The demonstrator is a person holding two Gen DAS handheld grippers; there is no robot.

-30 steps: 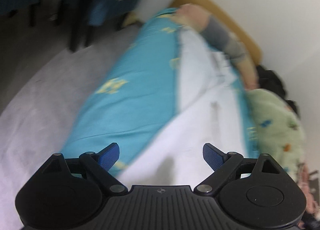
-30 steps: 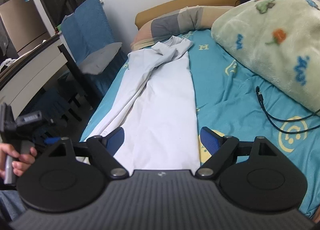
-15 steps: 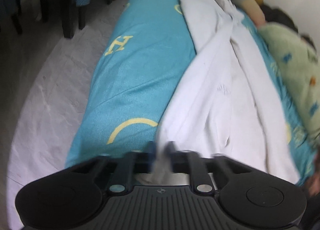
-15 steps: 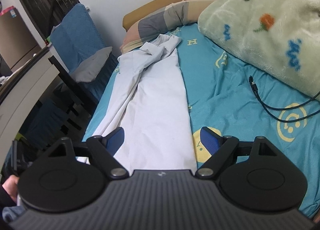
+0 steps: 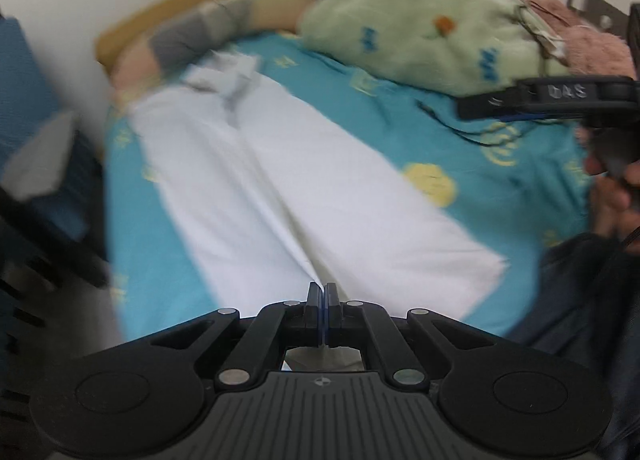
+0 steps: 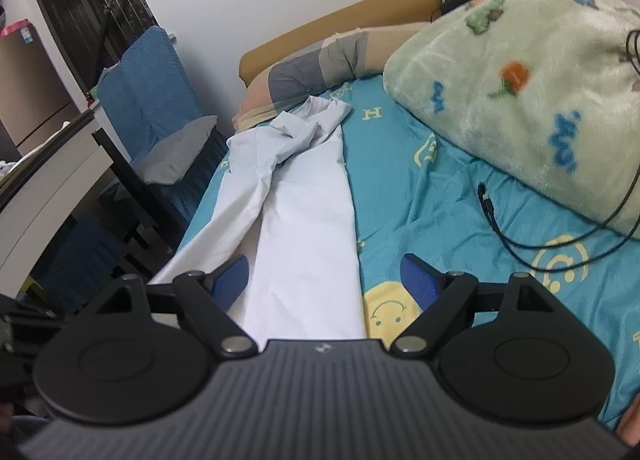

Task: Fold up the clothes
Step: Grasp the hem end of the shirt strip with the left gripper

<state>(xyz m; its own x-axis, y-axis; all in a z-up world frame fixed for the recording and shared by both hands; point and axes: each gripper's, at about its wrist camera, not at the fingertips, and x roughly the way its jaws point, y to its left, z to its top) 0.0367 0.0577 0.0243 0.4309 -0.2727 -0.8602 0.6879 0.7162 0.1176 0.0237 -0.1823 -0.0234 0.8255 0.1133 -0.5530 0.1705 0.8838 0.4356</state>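
- The fingers of the left gripper (image 5: 322, 302) are pressed together at the lower centre of the left wrist view, clamped on the near edge of the white trousers (image 5: 288, 187); a crease runs from the pinch up the cloth, which suggests the fabric is pulled taut there.
- The fingers of the right gripper (image 6: 326, 280) stand wide apart with nothing between them — they hang over the near end of the trousers' right-hand leg in the right wrist view, likely poised to take the other corner.
- The white trousers lie lengthwise on the bed (image 6: 420, 195), from the lower centre of the frame up toward the pillow (image 6: 316, 63) at the upper centre, where the far end is bunched in folds. Laid out long like this, they seem ready for a first fold.
- In the left wrist view the two legs spread side by side over the teal sheet, though the picture is smeared by motion and fine detail is lost.
- A green fleece blanket (image 6: 528, 99) is heaped at the upper right and a black cable (image 6: 520, 236) trails over the sheet beside it — both clear of the trousers, so they should not catch the cloth.
- A blue chair (image 6: 148, 91) stands beside the bed at the left.
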